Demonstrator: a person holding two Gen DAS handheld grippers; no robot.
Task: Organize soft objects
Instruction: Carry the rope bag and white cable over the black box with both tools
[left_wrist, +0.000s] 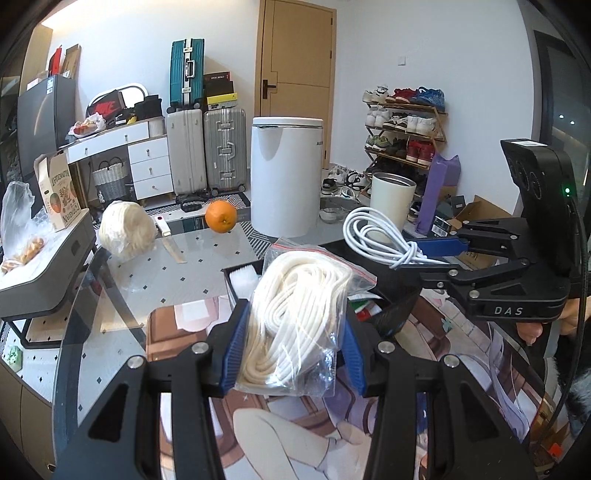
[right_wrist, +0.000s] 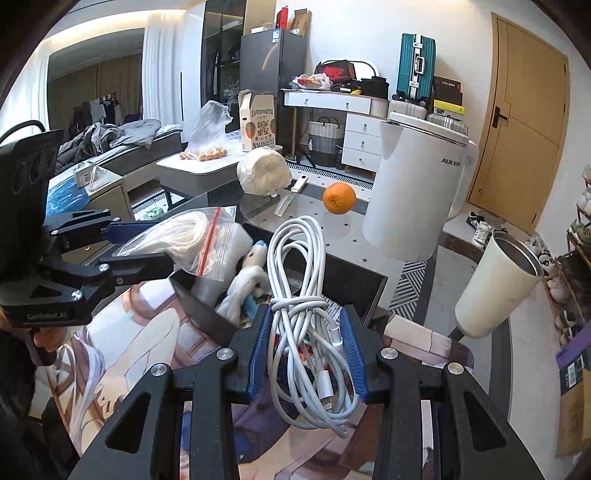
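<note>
Rope (left_wrist: 295, 314) (inside zip bag (left_wrist: 325, 258)) in left tool's (left_wrist: 291, 345) clamp; cable (right_wrist: 306, 325) in right's (right_wrist: 306, 354).

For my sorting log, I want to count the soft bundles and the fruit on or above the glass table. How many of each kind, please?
Bagged white rope, in left gripper: 1
White cable bundle, in right gripper: 1
Cream yarn bundle on table: 1
Orange: 1
Total: 4

Two close wrist views, shared orange (left_wrist: 221, 216) beyond.
</note>
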